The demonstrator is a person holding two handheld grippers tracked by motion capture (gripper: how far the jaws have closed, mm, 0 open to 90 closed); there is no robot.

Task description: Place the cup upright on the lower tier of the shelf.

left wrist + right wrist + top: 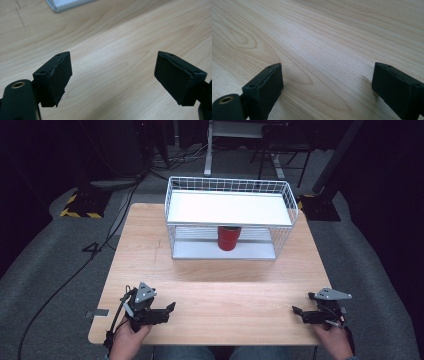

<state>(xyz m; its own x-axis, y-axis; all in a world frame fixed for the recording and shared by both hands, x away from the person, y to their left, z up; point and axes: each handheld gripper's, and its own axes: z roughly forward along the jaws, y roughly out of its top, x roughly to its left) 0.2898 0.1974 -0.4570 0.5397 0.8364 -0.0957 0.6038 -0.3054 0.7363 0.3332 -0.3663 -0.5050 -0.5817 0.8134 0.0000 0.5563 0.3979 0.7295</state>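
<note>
High view, left gripper: low over the near left corner of the wooden table, held in a hand at the bottom edge, jaws apart with nothing between them.
High view, right gripper: near the right front edge of the table, pointing inward, jaws apart and empty, well apart from the left one.
High view, red can: upright on the lower shelf of the white wire rack at the far side of the table, under the upper white shelf, far from both grippers.
Left gripper view, left gripper: black pads spread wide over bare wood, holding nothing; corner of the rack's base at the top edge.
Right gripper view, right gripper: pads spread wide, close above the wood grain, holding nothing.
</note>
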